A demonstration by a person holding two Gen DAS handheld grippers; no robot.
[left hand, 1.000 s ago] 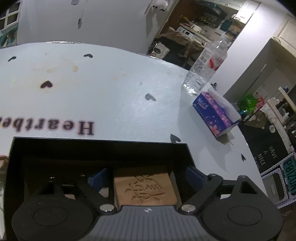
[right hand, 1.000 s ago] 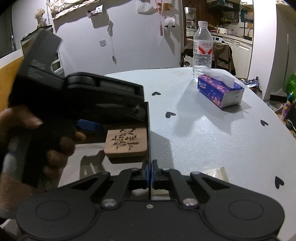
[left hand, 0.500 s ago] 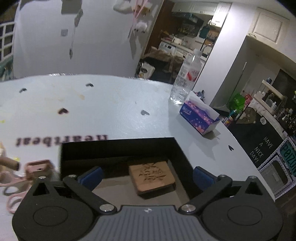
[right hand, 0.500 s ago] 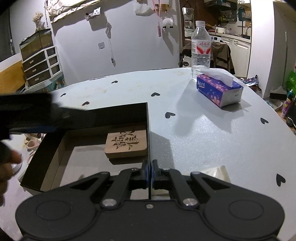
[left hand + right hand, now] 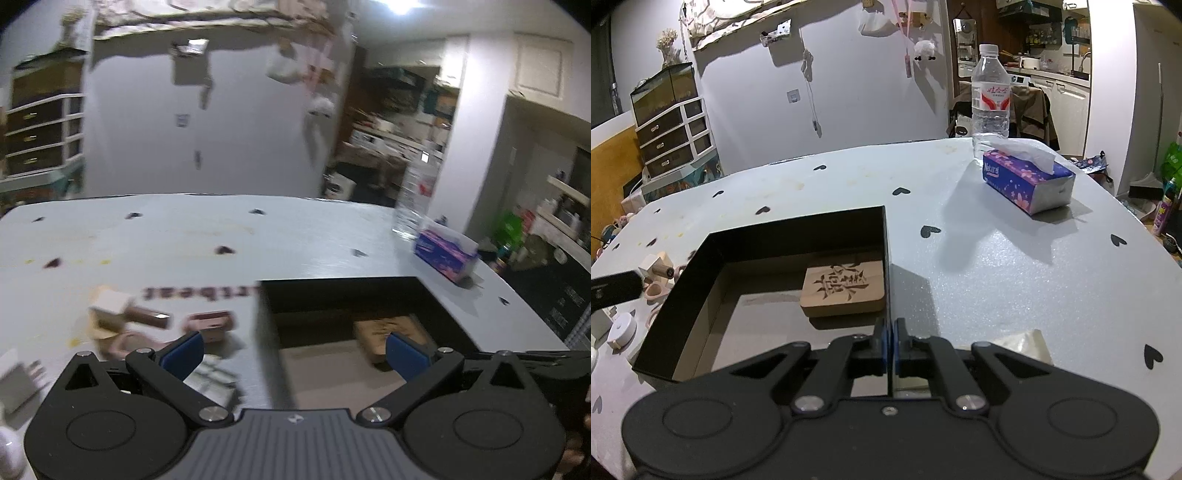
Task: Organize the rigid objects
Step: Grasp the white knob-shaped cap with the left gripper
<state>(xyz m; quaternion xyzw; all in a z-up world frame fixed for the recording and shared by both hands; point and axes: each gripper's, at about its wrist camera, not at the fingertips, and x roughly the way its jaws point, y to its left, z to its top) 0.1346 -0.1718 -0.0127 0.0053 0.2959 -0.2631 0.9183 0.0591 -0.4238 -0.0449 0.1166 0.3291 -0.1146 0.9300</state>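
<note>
Tan wooden block point(image 5: 844, 290) carved with a character, lying flat inside the open black box point(image 5: 798, 232) against its right wall, on the pale heart-dotted counter point(image 5: 997, 258). Just ahead of the right claw point(image 5: 890, 341), clamped shut on that right wall; ahead and right of the left claw point(image 5: 293, 349), spread wide and empty, straddling the box's left wall without touching. Blurred small wooden pieces point(image 5: 122, 314) left of the box; tissue box point(image 5: 1028, 181) and water bottle point(image 5: 991, 96) farther back.
</note>
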